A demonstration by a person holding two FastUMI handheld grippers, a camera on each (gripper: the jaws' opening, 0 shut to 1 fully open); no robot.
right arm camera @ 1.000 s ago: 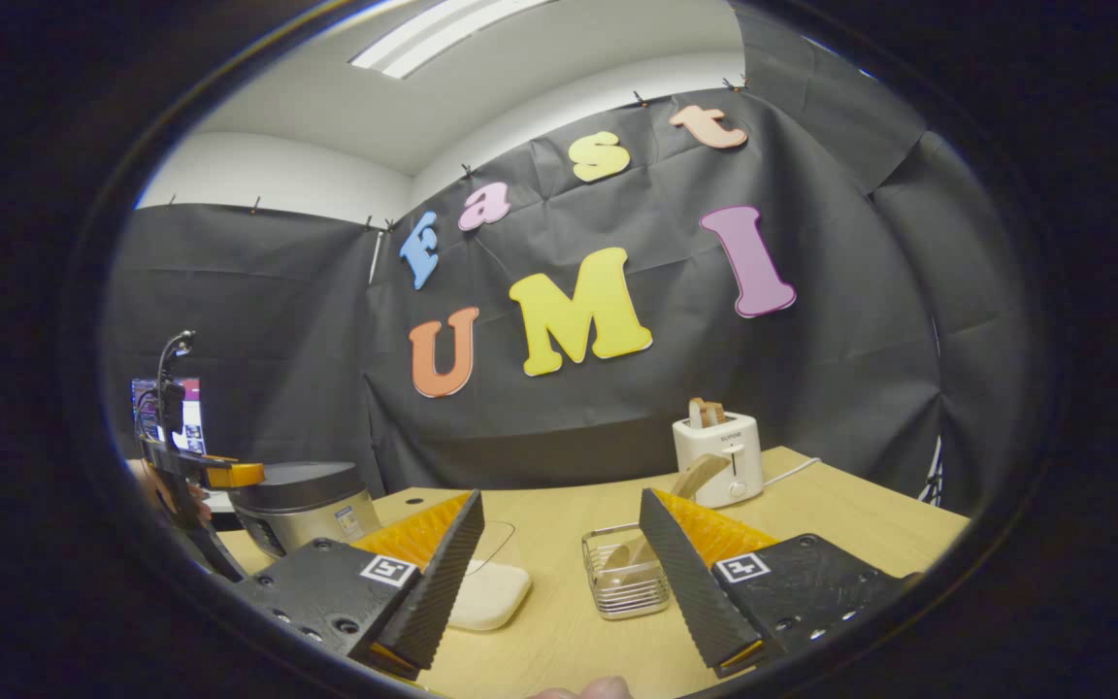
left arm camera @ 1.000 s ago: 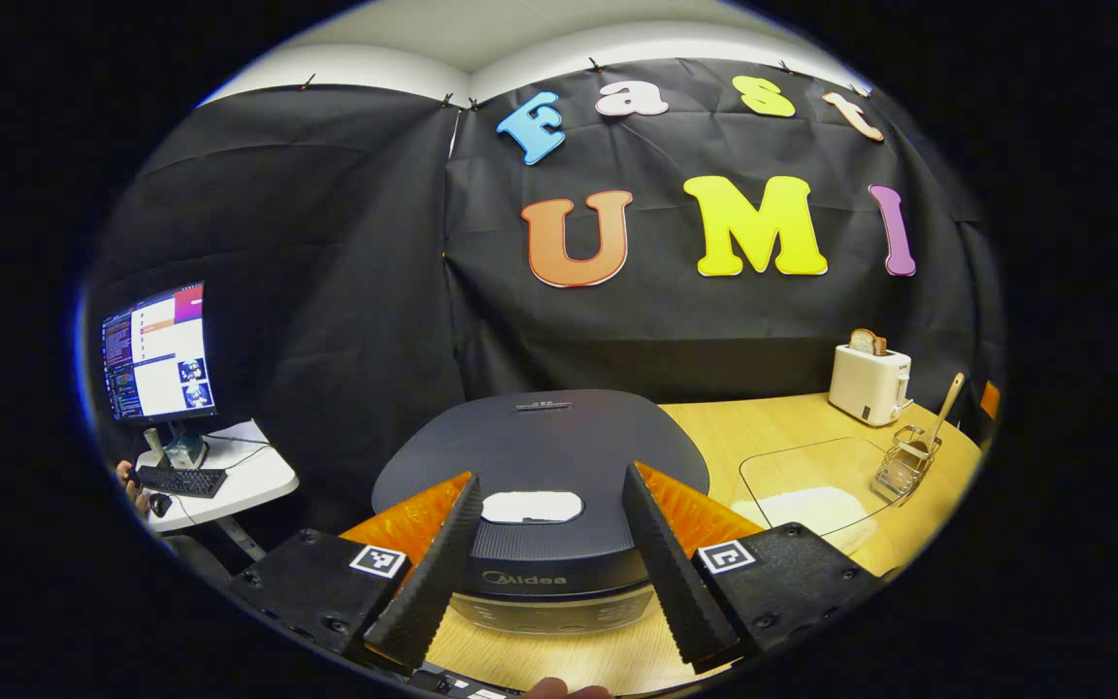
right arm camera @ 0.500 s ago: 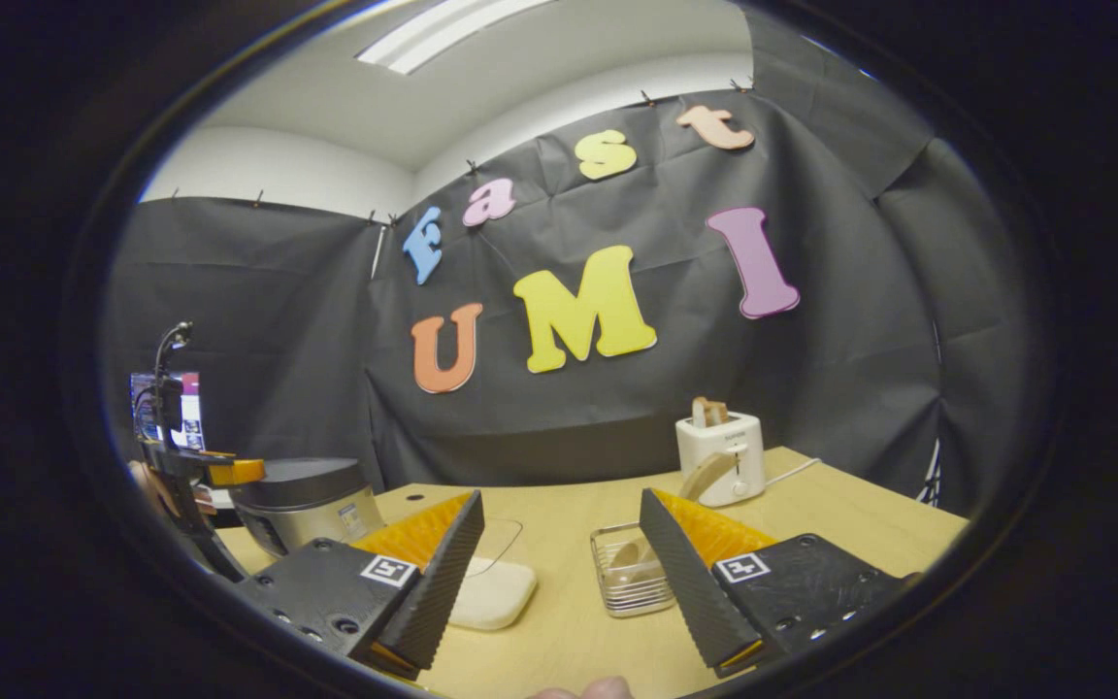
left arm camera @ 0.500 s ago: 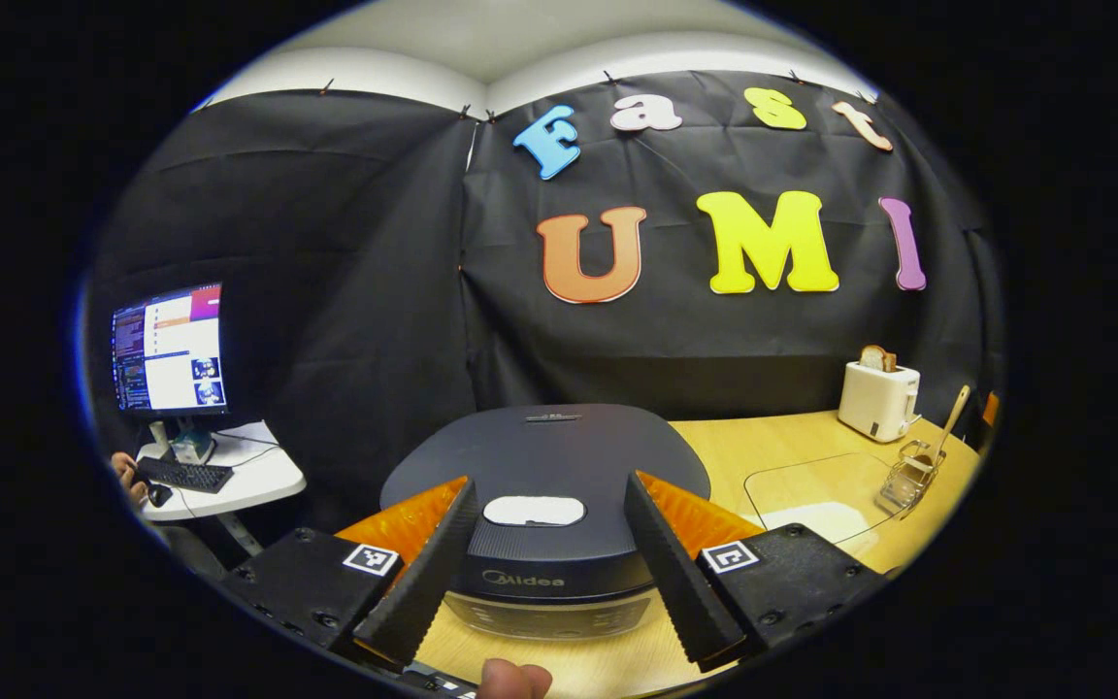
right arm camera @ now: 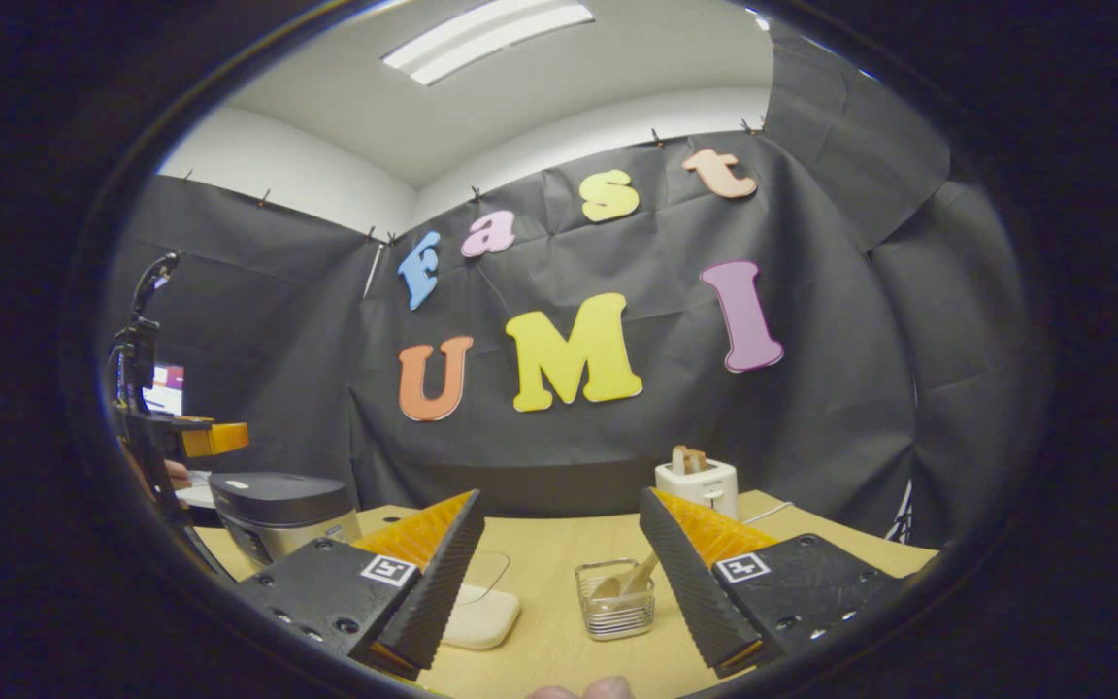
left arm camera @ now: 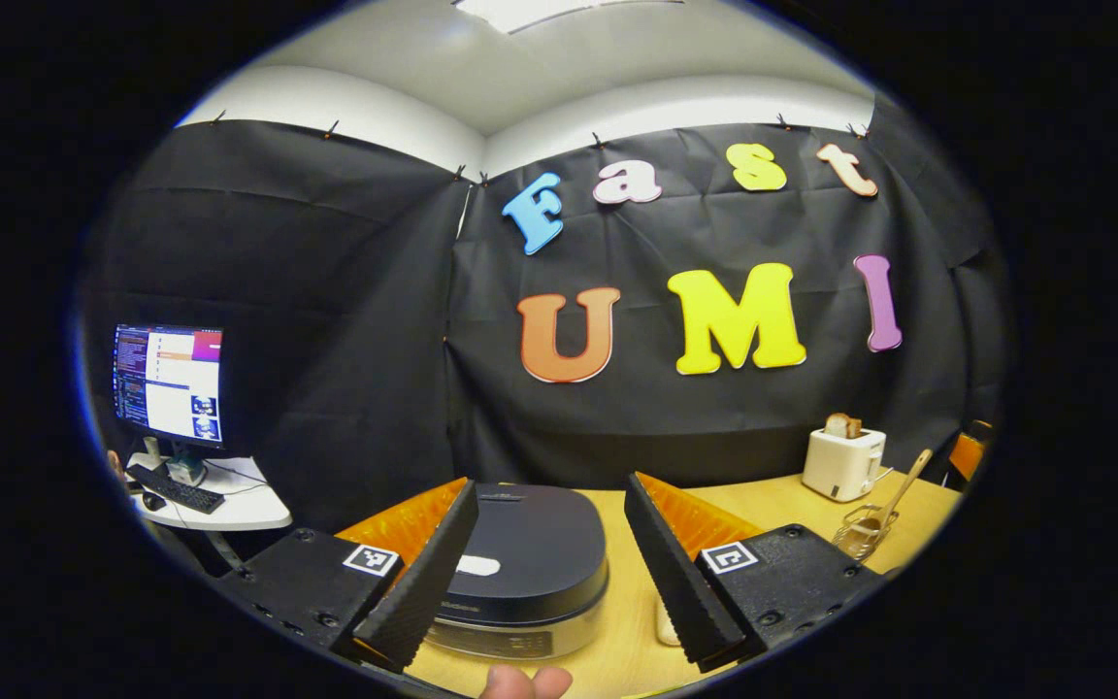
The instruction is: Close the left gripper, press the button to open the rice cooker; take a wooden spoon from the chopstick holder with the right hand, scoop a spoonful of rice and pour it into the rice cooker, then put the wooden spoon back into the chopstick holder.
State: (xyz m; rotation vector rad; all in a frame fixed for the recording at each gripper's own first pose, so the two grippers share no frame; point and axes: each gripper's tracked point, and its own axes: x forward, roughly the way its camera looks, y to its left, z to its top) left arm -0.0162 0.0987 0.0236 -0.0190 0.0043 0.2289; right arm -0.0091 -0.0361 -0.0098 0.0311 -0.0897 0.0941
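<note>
Left claw (left arm camera: 544,573) fingers apart above closed rice cooker (left arm camera: 520,568); right claw (right arm camera: 559,582) apart, empty; labels unreadable.

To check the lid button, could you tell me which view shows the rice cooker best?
The left gripper view: the cooker sits close, its closed lid and pale button seen from above. The right gripper view shows it smaller, side-on at the left edge.

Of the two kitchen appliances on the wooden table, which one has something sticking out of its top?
The small white toaster at the back, with slices of toast standing out of its slots; the dark-lidded rice cooker is shut flat.
</note>
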